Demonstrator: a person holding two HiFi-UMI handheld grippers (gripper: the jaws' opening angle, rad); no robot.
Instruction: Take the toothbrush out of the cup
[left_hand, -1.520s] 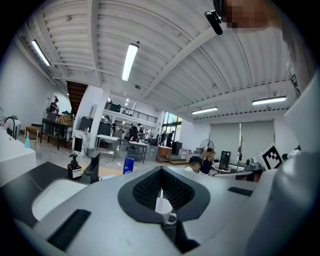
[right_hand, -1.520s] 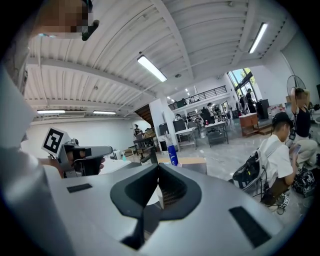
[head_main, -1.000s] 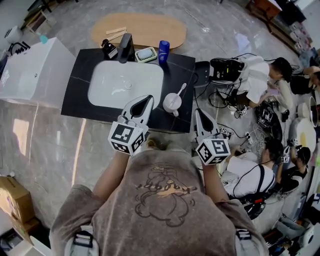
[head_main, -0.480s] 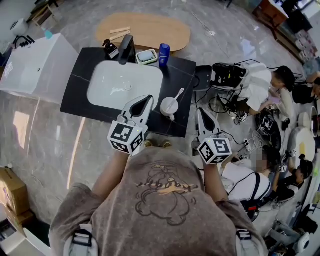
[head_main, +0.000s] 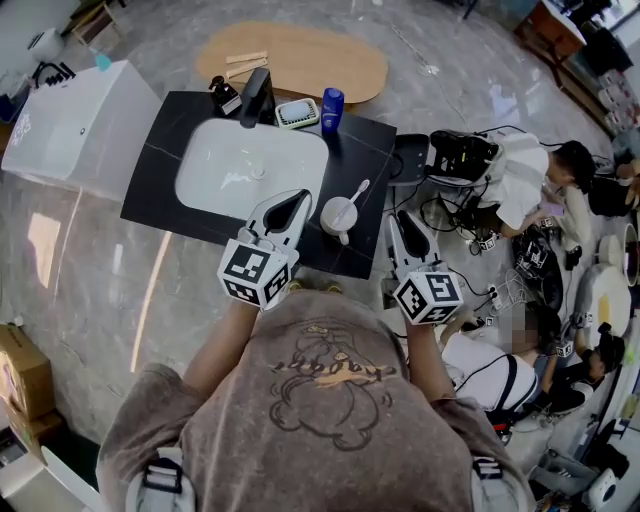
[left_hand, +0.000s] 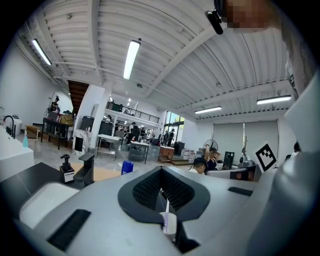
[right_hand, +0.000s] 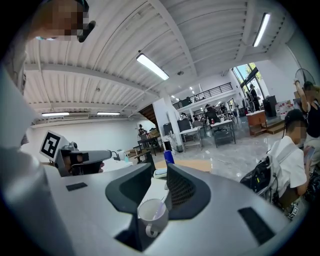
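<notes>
Head view: a dark bench (head_main: 160, 190) carries a white sink (head_main: 250, 165). A black faucet (head_main: 253, 97) stands at the sink's far rim. Beside the faucet are a pump bottle (head_main: 221, 98), a soap dish (head_main: 298, 113) and a blue tumbler (head_main: 332, 103). The bottle's pale label is too small to read. The white cup (head_main: 338, 214) stands on the bench just right of the sink. The toothbrush (head_main: 359, 191) is in it, its handle leaning out toward the upper right. The left gripper (head_main: 298, 197) points at the bench edge just left of the cup. The right gripper (head_main: 402, 217) hangs off the bench's right edge, near the cup but apart from it. Each gripper's cube shows black-and-white square markers, with no lettering.

Left gripper view: the jaw tips meet and nothing is gripped. The cup and toothbrush show low through the hollow behind the tips.

Right gripper view: the jaws are opening, a narrow slot between them. Neither pad presses on anything. The cup, handle toward the camera, shows through the slot with the toothbrush inside.
</notes>
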